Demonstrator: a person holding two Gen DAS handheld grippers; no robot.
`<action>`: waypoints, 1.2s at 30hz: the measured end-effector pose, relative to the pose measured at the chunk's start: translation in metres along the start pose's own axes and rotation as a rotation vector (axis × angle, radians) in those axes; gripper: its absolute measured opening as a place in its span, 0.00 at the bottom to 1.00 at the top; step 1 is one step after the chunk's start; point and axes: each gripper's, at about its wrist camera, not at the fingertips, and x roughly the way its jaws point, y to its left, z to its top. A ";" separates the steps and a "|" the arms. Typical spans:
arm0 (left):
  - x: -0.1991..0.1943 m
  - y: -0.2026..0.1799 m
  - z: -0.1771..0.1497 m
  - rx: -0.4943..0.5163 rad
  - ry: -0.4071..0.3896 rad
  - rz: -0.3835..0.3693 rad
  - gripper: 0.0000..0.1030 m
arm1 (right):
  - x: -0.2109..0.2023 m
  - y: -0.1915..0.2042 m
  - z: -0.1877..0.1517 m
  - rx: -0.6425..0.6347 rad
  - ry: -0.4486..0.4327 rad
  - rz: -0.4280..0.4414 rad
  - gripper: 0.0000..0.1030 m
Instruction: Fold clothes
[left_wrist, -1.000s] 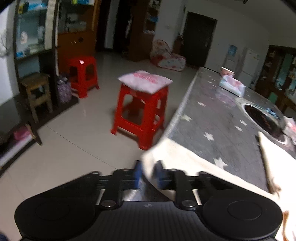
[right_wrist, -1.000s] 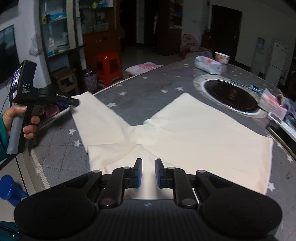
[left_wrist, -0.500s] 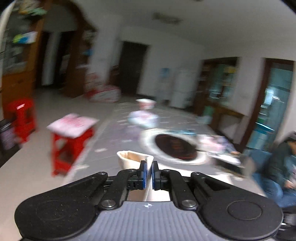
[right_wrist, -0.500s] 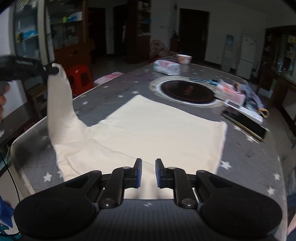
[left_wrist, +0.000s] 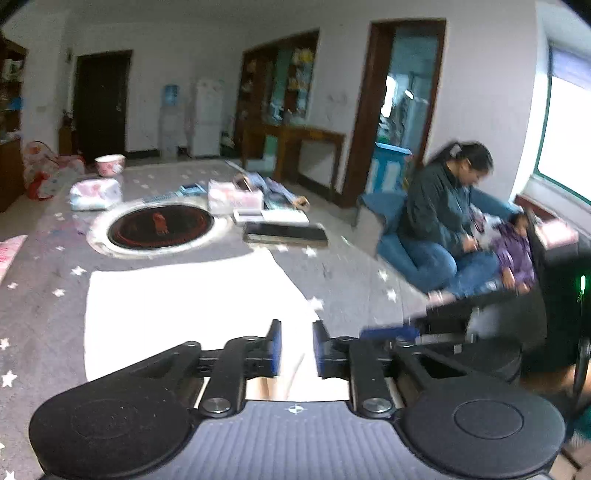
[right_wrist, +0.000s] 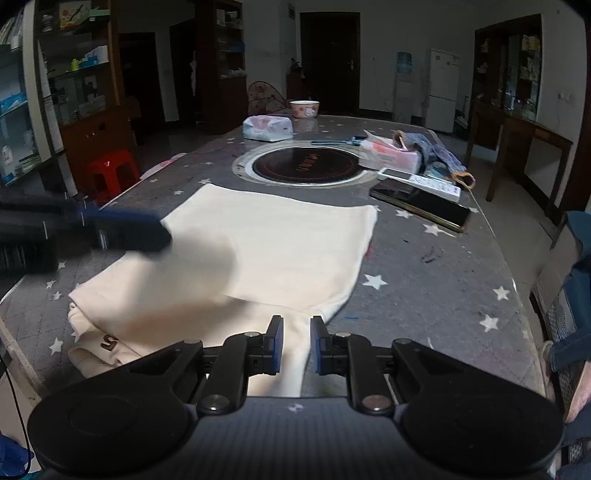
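A cream-coloured cloth garment (right_wrist: 269, 251) lies spread on the grey quilted table cover with white stars (right_wrist: 424, 280), in front of the round black cooktop (right_wrist: 306, 162) that is set into the table. One sleeve of the garment is folded over onto the body, and the near left corner is bunched, with a small brown mark on it.

The left gripper (left_wrist: 296, 349) hangs over the near edge of the garment. Its jaws have just been opening and now stand apart with a clear gap; cream cloth shows below and between the blue pads (left_wrist: 274, 349), but the pads do not press on it. In the right wrist view the same gripper appears as a blurred dark and blue shape (right_wrist: 122, 230) above the left part of the garment.

The right gripper (right_wrist: 296, 345) is at the near right corner of the garment. Its jaws are narrow, and a strip of cloth runs between the pads; I cannot tell if they really pinch it.

Behind the cooktop stand a pink bowl (right_wrist: 304, 108) and a white plastic pack (right_wrist: 267, 128). A black flat device (right_wrist: 421, 205) lies to the right. A person in a dark jacket (left_wrist: 439, 210) sits beside the table.
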 end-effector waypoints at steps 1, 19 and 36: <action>-0.002 0.005 -0.002 -0.003 -0.002 0.006 0.31 | 0.000 -0.001 0.000 0.003 0.002 -0.001 0.15; -0.058 0.119 -0.089 -0.076 0.130 0.248 0.48 | 0.038 0.024 -0.008 -0.002 0.111 0.056 0.28; -0.043 0.110 -0.095 0.035 0.140 0.285 0.39 | 0.050 0.034 0.005 -0.108 0.105 -0.049 0.10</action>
